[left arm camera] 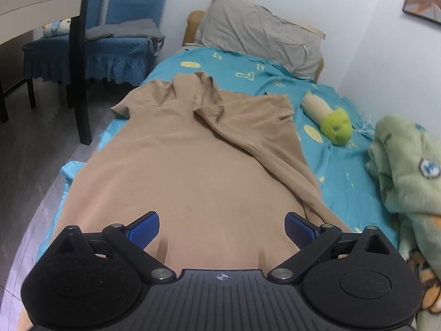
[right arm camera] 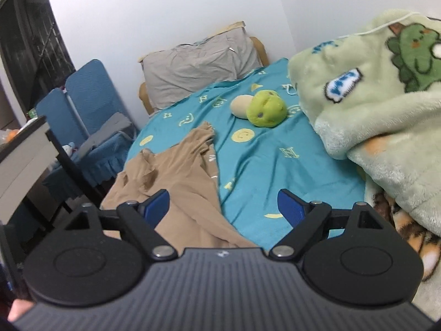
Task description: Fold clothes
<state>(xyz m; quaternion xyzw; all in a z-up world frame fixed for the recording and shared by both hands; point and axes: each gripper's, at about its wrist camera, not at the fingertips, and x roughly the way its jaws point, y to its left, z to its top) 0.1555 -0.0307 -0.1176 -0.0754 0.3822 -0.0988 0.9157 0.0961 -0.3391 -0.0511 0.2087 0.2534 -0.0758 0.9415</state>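
Note:
A tan garment (left arm camera: 193, 160) lies spread along the left side of the bed, over the teal sheet (left arm camera: 344, 182). Its right side is folded inward in a diagonal band with a sleeve at the top. My left gripper (left arm camera: 222, 226) hovers open over the garment's near end, blue pads (left arm camera: 144, 227) wide apart and nothing between them. In the right wrist view the same tan garment (right arm camera: 176, 182) lies at the lower left. My right gripper (right arm camera: 223, 207) is open above the garment's right edge and the teal sheet (right arm camera: 261, 160), holding nothing.
A grey pillow (left arm camera: 259, 33) leans at the head of the bed. A green and beige plush toy (left arm camera: 330, 118) lies on the sheet. A fluffy green blanket (right arm camera: 380, 93) is piled at the right. A blue-covered chair (left arm camera: 91, 47) and a table (left arm camera: 35, 5) stand to the left.

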